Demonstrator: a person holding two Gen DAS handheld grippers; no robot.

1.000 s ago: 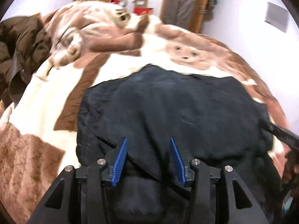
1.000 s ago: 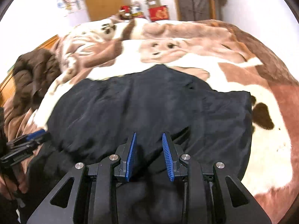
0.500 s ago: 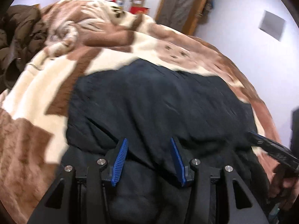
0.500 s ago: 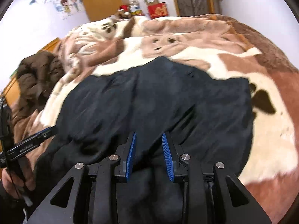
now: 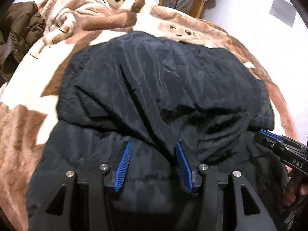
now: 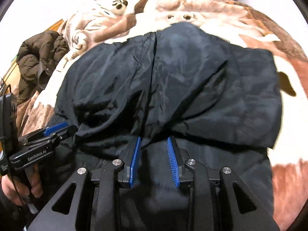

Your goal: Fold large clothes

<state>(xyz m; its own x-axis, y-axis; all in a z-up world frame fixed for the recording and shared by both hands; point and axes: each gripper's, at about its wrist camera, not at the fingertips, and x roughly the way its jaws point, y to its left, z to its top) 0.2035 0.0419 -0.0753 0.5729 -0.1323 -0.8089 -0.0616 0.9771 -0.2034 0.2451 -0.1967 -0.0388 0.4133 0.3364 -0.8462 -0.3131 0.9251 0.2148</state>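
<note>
A large black padded jacket (image 5: 154, 77) (image 6: 173, 77) lies spread on a bed. Its shiny upper layer is folded over, and that layer's edge ends just at my fingertips. In the left wrist view my left gripper (image 5: 152, 144) points down at the near part, with black fabric bunched between its blue pads. The right wrist view has my right gripper (image 6: 153, 139) gripping the same fold further right, its jaws narrower. Each gripper also appears from the side in the other view, the left gripper (image 6: 63, 127) and the right gripper (image 5: 263, 134), tips on the fabric edge.
A brown and cream plush blanket (image 5: 28, 88) (image 6: 284, 150) covers the bed. A brown coat (image 5: 19, 28) (image 6: 40, 57) is heaped at the bed's left side. A person's hand (image 6: 11, 188) holds the left gripper's handle. Boxes and a door stand beyond the bed.
Both grippers have moved forward over the bed and tipped down a little, so the jacket fills more of each view. The folded edge now sits right at the fingertips.
</note>
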